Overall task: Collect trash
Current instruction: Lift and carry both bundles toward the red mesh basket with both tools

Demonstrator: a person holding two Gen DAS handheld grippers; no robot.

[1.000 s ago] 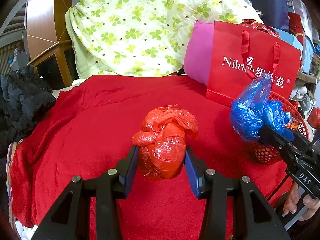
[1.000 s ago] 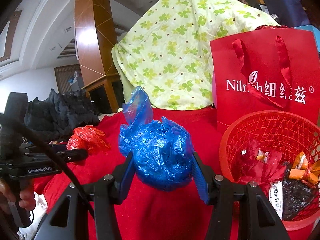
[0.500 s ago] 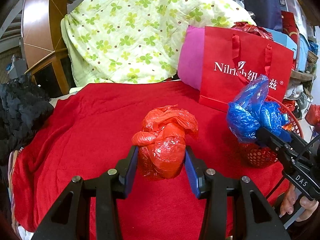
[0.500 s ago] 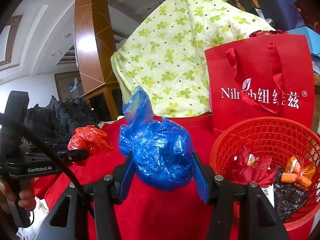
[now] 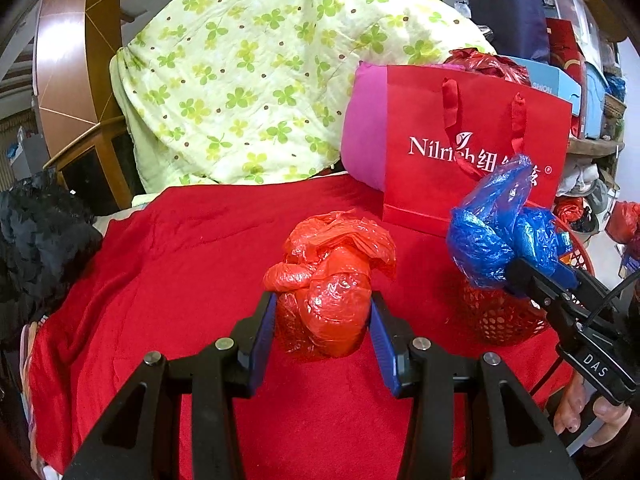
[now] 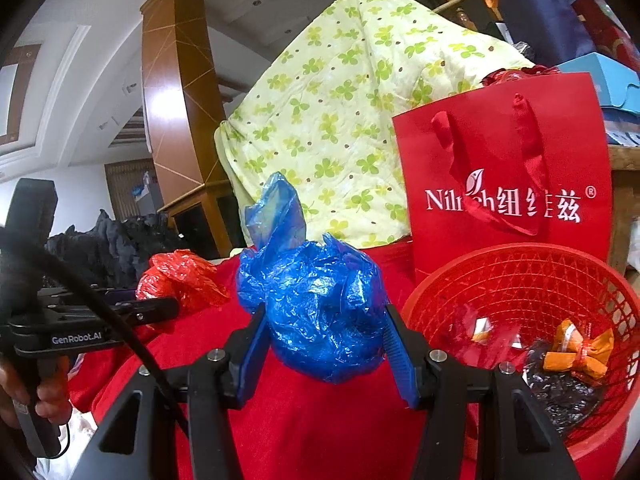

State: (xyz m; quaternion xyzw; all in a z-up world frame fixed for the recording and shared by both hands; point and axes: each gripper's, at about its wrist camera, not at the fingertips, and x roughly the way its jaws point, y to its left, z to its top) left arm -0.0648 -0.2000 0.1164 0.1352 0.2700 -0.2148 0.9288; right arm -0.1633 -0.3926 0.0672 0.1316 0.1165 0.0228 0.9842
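My left gripper [image 5: 323, 330] is shut on a crumpled red plastic bag [image 5: 332, 280], held above the red cloth [image 5: 180, 264]. In the right wrist view that red plastic bag [image 6: 180, 276] shows at the left, in the left gripper [image 6: 160, 306]. My right gripper [image 6: 324, 354] is shut on a crumpled blue plastic bag [image 6: 312, 300], just left of the red mesh basket [image 6: 532, 272]. The blue plastic bag [image 5: 500, 236] hangs at the right of the left wrist view, in front of the red mesh basket [image 5: 500, 320]. Wrappers and dark scraps lie inside the basket.
A red paper gift bag [image 6: 508, 168] stands right behind the basket, with a pink cushion [image 5: 364, 140] beside it. A green-flowered quilt [image 5: 248, 80] is piled at the back. Dark clothing [image 5: 36, 240] lies at the left edge of the cloth.
Both grippers have drifted a little with their bags still gripped. The basket now sits nearer the right gripper and more of its inside shows.
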